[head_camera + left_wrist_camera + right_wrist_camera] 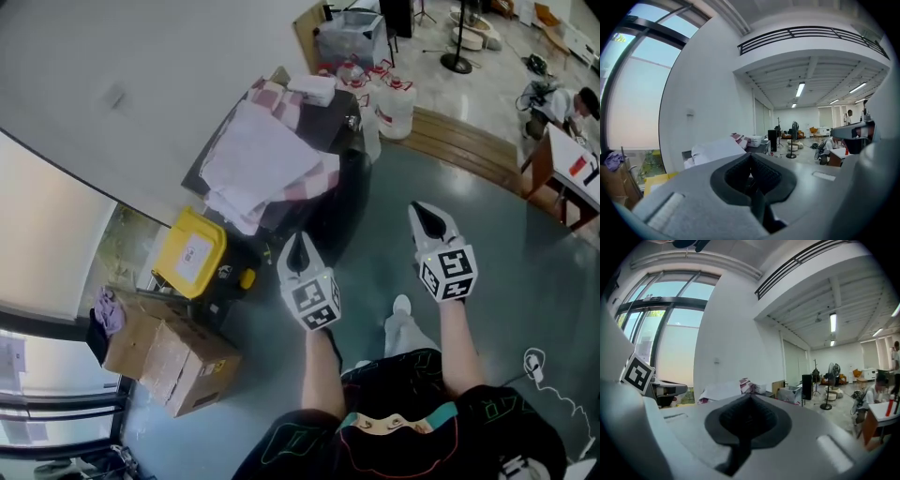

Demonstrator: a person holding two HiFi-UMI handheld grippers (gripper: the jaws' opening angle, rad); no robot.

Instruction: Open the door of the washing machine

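Observation:
The washing machine [342,197] is a dark appliance against the white wall. Its top is covered by a heap of white and pink-checked laundry [262,159]. Its dark front faces me, and I cannot make out the door on it. My left gripper [299,240] is shut and empty, held in the air just in front of the machine's front. To its right, my right gripper [423,212] is also shut and empty, over the grey floor. In the left gripper view the shut gripper [751,157] points past the laundry [717,150]. The right gripper view shows its gripper [749,399] shut too.
A yellow-lidded bin [191,251] and cardboard boxes [169,356] stand left of the machine by the window. White jugs [394,105] and a clear crate [349,39] sit beyond it. A wooden step [469,141] and a table [562,164] lie to the right.

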